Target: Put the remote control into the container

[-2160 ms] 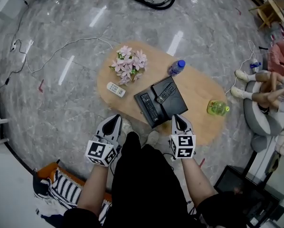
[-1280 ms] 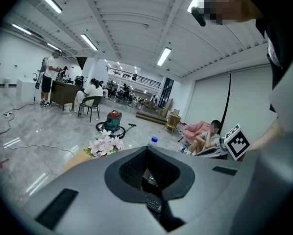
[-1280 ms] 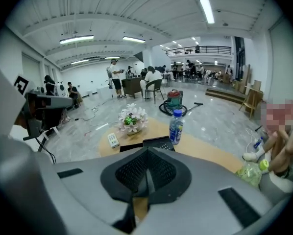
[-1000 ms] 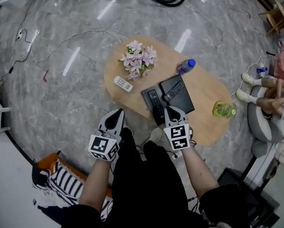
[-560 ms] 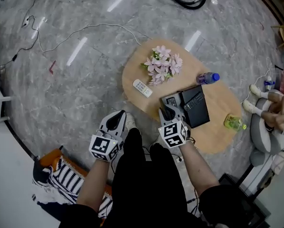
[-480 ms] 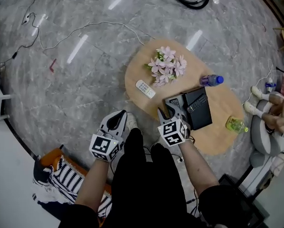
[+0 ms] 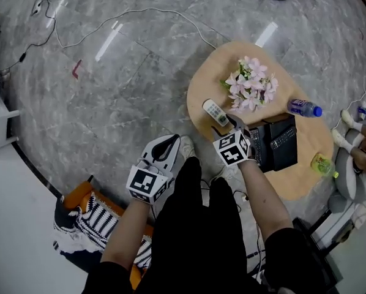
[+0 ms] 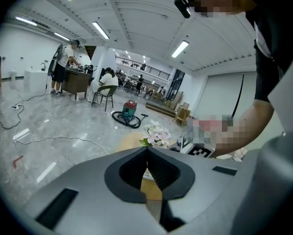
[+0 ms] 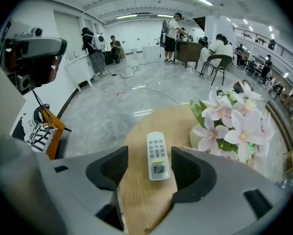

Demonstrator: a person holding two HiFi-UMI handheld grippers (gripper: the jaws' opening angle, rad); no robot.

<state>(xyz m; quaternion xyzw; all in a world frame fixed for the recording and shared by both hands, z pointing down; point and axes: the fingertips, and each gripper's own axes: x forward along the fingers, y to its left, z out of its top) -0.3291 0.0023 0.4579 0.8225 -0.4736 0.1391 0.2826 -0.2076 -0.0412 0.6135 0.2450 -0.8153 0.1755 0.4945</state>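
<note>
Grey marble floor [image 7: 109,103] with a white cable [image 7: 140,18] across it. An oval wooden table [image 7: 202,94] stands at the right of the head view. On the table is a black container [image 7: 288,159] with black remotes [image 7: 283,138] lying in it, and a pink flower bunch [image 7: 251,86] just beside it. The right gripper [image 7: 230,126] reaches over the table's near edge and points steeply down. Its jaws have just been opening and now stand wide apart. In the right gripper view the white remote control [image 9: 157,155] shows in the gap of the right gripper [image 9: 149,168], flat on the wood, with neither pad touching it. The remote control [image 7: 215,112] is outside the container, near the table's left end and close to the flowers [image 9: 237,124]. The left gripper [image 7: 164,144] hangs off the table over the floor. In its own view the left gripper [image 8: 147,153] has its jaws together with nothing in them. A blue-capped bottle [image 7: 303,108] and a green bottle [image 7: 322,164] sit on the far side of the table.
</note>
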